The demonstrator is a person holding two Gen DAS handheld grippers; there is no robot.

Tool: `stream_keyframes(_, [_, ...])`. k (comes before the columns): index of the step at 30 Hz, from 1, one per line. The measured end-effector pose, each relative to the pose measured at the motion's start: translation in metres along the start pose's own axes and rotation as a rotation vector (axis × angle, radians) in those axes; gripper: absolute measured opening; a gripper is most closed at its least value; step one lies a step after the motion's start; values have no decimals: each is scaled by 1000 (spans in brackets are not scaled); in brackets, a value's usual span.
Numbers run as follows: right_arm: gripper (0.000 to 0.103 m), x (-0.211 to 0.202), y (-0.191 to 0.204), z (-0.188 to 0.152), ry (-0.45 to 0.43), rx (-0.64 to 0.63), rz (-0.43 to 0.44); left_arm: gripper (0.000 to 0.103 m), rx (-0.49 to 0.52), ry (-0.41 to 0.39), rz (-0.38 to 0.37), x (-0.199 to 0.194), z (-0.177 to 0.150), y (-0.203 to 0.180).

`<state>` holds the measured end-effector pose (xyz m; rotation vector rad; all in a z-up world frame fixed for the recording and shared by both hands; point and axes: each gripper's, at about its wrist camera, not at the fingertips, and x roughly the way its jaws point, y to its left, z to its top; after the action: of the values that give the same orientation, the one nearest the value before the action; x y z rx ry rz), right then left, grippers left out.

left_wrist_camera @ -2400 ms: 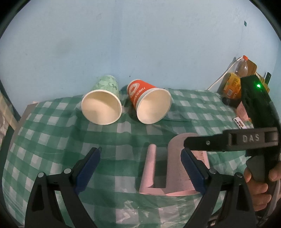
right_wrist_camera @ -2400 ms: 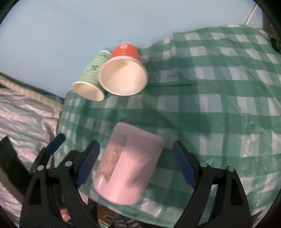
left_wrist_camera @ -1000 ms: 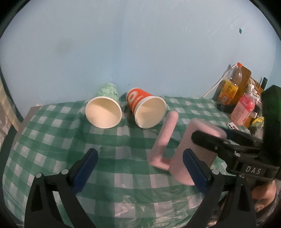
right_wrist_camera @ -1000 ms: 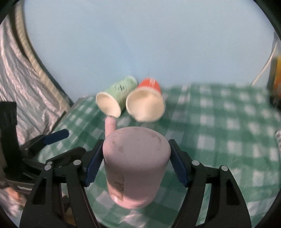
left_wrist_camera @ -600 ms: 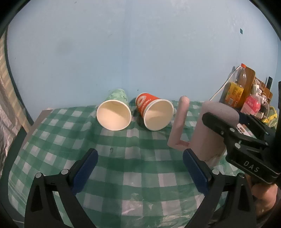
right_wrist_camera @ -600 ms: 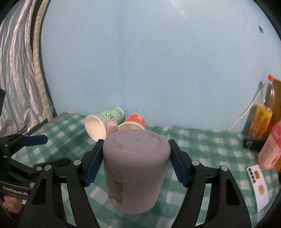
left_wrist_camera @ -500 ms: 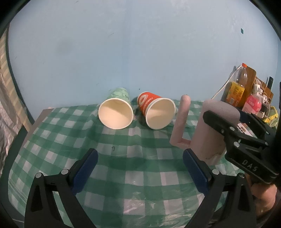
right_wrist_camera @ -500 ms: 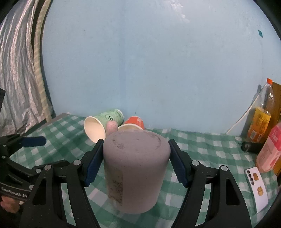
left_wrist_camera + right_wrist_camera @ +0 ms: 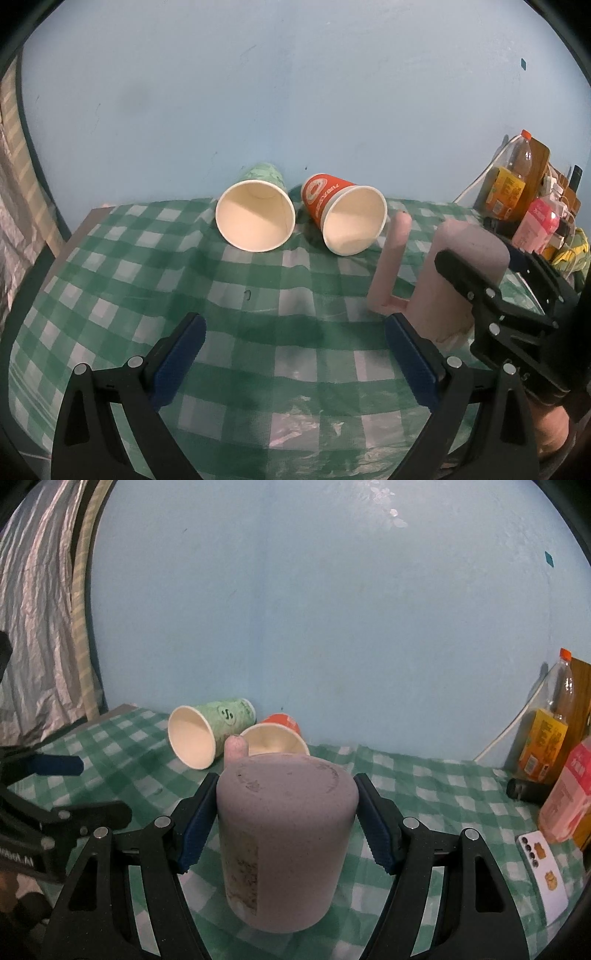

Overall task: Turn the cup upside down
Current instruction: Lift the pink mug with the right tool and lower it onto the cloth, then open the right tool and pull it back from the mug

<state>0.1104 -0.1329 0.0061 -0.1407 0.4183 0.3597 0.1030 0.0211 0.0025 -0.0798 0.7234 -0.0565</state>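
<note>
My right gripper (image 9: pixel 286 821) clamps the pink cup (image 9: pixel 284 834) base-up on the checked cloth (image 9: pixel 236 288) — its mouth is hidden underneath. My left gripper (image 9: pixel 291 360) hangs spread, holding nothing. Two paper cups — green (image 9: pixel 255 218), red (image 9: pixel 347 223) — lie sideways.

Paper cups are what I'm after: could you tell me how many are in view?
2. The green paper cup and the red paper cup both lie on their sides by the wall, mouths toward the cameras. None looks hidden.
</note>
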Motion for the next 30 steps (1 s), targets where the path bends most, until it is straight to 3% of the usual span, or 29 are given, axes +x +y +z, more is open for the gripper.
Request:
stream_keyframes(11, [72, -2, -1, -22, 17, 17, 13, 99, 23, 9, -9, 3, -8, -8])
stream_keyframes(20, [72, -14, -5, -20, 15, 34, 23, 99, 34, -9, -12, -2, -12, -13])
stream_keyframes(25, [74, -32, -10, -19, 9, 66, 13, 99, 17, -62, -9, -17, -14, -13])
stream_keyframes(30, [75, -68, -16, -17, -96, 72, -41, 102, 14, -141, 4, -40, -17, -17])
